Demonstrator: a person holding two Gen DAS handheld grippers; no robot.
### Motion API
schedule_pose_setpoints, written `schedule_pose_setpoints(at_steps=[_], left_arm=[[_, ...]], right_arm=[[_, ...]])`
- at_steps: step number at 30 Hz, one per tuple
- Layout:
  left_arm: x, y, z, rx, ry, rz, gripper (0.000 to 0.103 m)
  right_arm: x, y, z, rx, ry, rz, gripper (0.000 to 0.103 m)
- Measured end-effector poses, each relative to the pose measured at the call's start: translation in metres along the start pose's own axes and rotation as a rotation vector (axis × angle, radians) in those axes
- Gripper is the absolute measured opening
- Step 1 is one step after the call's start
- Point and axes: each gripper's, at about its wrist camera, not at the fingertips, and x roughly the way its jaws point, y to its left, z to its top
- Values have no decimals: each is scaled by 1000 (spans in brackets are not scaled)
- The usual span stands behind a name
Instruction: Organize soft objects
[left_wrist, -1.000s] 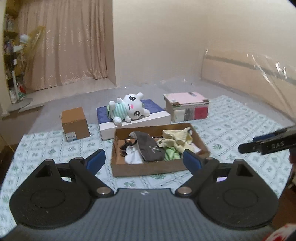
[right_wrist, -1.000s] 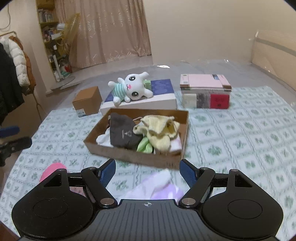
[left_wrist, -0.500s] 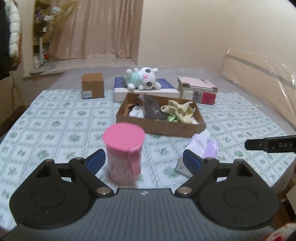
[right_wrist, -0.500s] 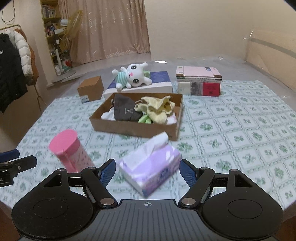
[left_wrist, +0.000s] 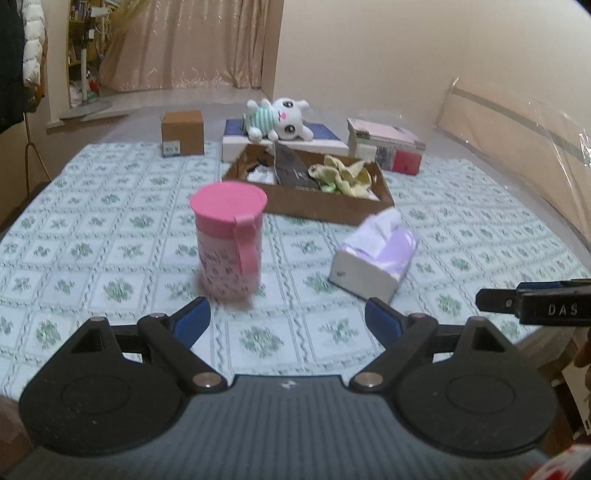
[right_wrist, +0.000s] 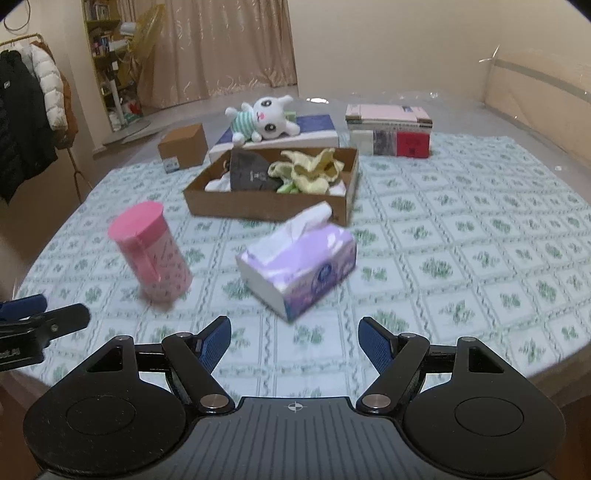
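Right wrist view: tissue box (right_wrist: 297, 264) lies just ahead of the right gripper (right_wrist: 294, 341), long axis slanting; jaws wide apart, empty.

Warm, dim indoor light, soft shadows, slight motion blur, and fisheye bending at the edges.

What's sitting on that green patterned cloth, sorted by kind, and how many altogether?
Cardboard boxes: 2, the open tray and the small box
Pink canister: 1
Tissue box: 1
Total: 4
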Motion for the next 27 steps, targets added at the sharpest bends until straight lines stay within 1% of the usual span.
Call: schedule_pose_setpoints(at_steps=[5,9,13,21,27], left_arm=[[-1,-5,-11,-16,21,7,89],[-1,-8,-17,-7,36,26,89],[0,-8,-22,-19,28,40,89],[4,-7,-25,-26,47,59,90],[4,-7,-25,-26,46,67,90]], right_arm=[[-1,3,-14,-12,15,-9,76],[0,3,-21,-9,29,-13,76],[2,6,-25,-9,41,-9,76],[1,13,-25,-29,24,-12,76],[1,12,-24,-28,23,-15,76]])
